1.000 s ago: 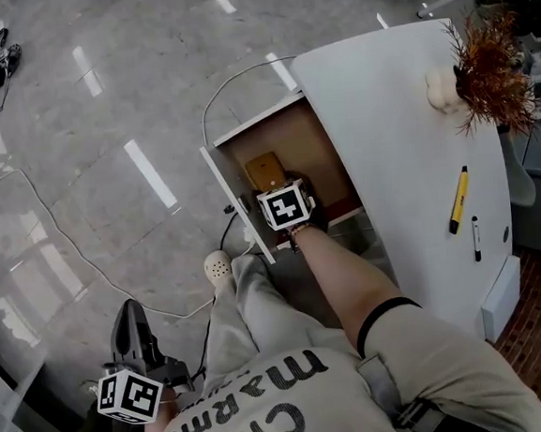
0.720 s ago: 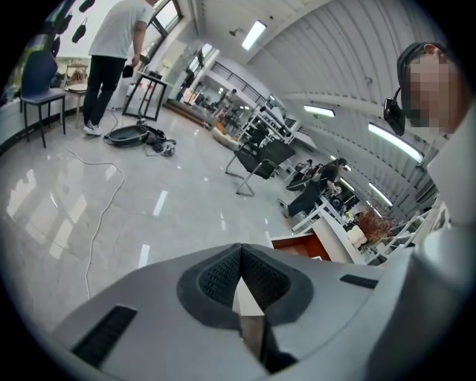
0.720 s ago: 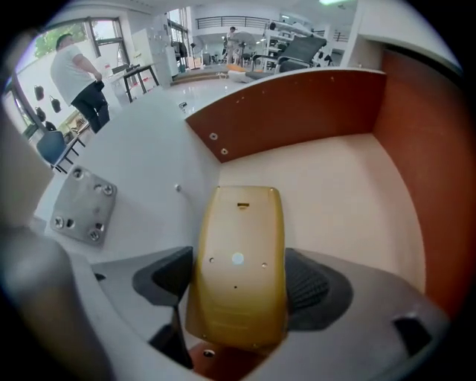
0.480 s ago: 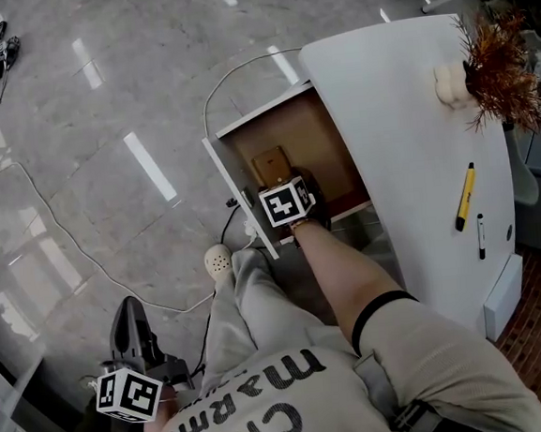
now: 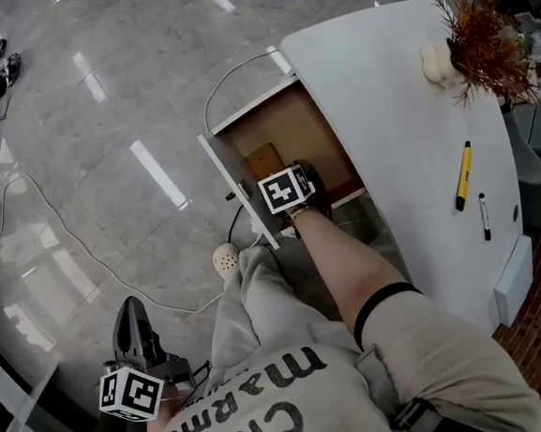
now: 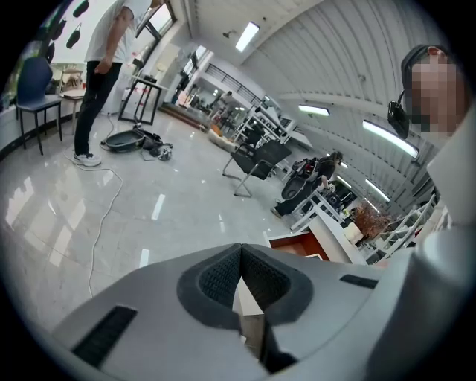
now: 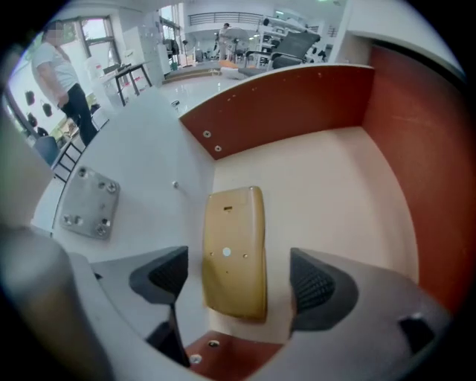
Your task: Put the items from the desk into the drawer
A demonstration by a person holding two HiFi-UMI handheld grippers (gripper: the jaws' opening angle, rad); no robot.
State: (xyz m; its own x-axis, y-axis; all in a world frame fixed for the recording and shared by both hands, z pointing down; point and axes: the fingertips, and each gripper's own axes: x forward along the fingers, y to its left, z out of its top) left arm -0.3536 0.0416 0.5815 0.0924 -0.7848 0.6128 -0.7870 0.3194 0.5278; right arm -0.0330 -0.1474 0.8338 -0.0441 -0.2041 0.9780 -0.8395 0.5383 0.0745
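Two grippers: the left gripper [image 6: 239, 257] hangs low by the person's leg; the right gripper [image 7: 239, 277] points steeply down into the open drawer [image 7: 297, 97].
Left jaws: pressed together, nothing between them.
Right jaws: wide apart and just been opening, pads clear of the yellow case [image 7: 234, 253] between them.
Yellow case: flat on the drawer floor, near its front.
Right forearm [image 5: 350, 269]: bare, stretched down into the drawer.
Desk [image 5: 393, 106]: white top with yellow pen [image 5: 462, 177], black pen [image 5: 484, 217], dried plant [image 5: 481, 41].
Room: glossy grey floor [image 5: 101, 103], white cable [image 5: 65, 233] trailing across it.
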